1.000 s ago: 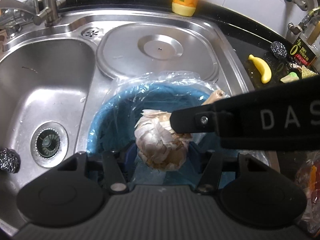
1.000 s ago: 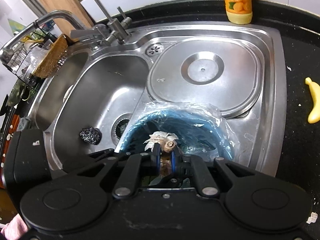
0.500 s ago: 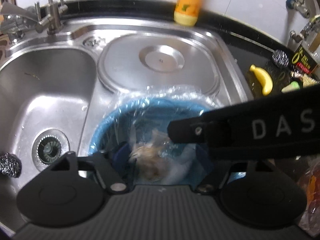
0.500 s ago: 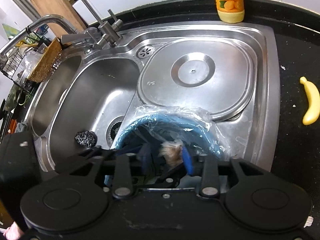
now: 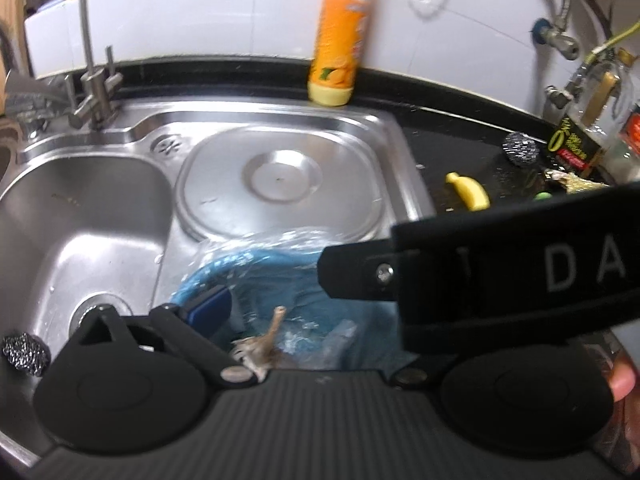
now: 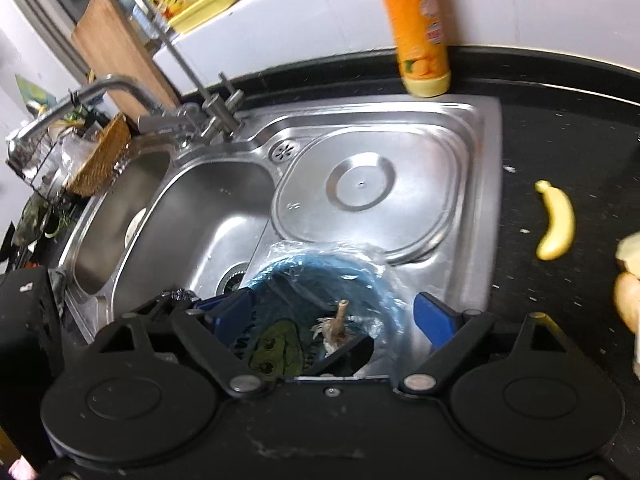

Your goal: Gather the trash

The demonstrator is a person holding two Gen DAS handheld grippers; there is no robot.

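Observation:
A blue bin (image 5: 256,264) lined with a clear plastic bag sits on the steel sink top, directly below both grippers. A garlic head (image 5: 260,344) with its dry stalk up lies loose inside the bin (image 6: 360,268). My left gripper (image 5: 304,312) hangs above it with its jaws opening and nothing between them; its right finger is hidden behind the right gripper's black body. The jaws of my right gripper (image 6: 332,312) are opening too, with blue pads (image 6: 434,316) wide apart, and the garlic (image 6: 334,328) is below them, untouched. A green-yellow wrapper (image 6: 276,344) also lies in the bin.
A sink basin (image 6: 208,216) with a steel scourer (image 5: 24,354) lies to the left, under the faucet (image 6: 120,88). Behind the bin is a round steel cover (image 5: 280,180). An orange soap bottle (image 6: 420,32) stands by the wall. A yellow banana (image 6: 554,224) lies on the black counter.
Both grippers held the garlic head a second ago. Their jaws spread, the garlic dropped into the bin, and both grippers rose and pulled back.

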